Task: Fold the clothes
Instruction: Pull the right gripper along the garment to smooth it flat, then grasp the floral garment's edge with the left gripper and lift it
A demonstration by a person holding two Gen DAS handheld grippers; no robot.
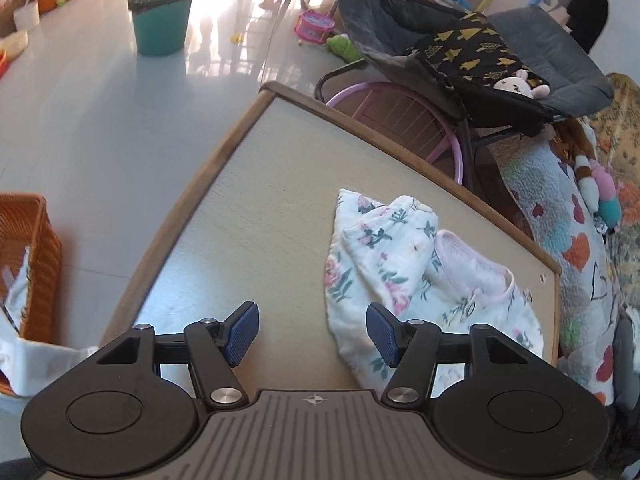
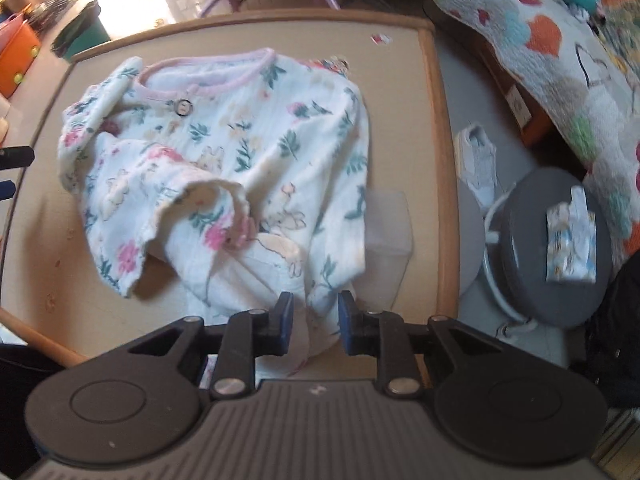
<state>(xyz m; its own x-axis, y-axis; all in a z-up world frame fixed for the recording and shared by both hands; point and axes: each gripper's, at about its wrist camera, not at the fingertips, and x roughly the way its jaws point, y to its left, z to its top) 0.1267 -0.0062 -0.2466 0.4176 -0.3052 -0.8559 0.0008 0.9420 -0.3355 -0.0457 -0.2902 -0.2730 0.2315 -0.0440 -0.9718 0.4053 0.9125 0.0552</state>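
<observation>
A white floral baby garment [image 2: 240,160] with a pink collar lies on the beige table [image 2: 400,80], one sleeve folded across its front. My right gripper [image 2: 314,320] is shut on the garment's near hem, which bunches between the pads. In the left wrist view the garment [image 1: 400,264] lies to the right on the table [image 1: 260,200]. My left gripper [image 1: 312,332] is open and empty, hovering over bare table at the garment's left edge. The left gripper's fingertips [image 2: 14,160] show at the left edge of the right wrist view.
An orange wicker basket [image 1: 36,264] with white cloth stands left of the table. A teal bin [image 1: 162,16] is on the floor beyond. A bouncer seat [image 1: 500,60] and quilt [image 1: 560,240] crowd the far and right sides. A grey round stool [image 2: 560,248] stands to the right.
</observation>
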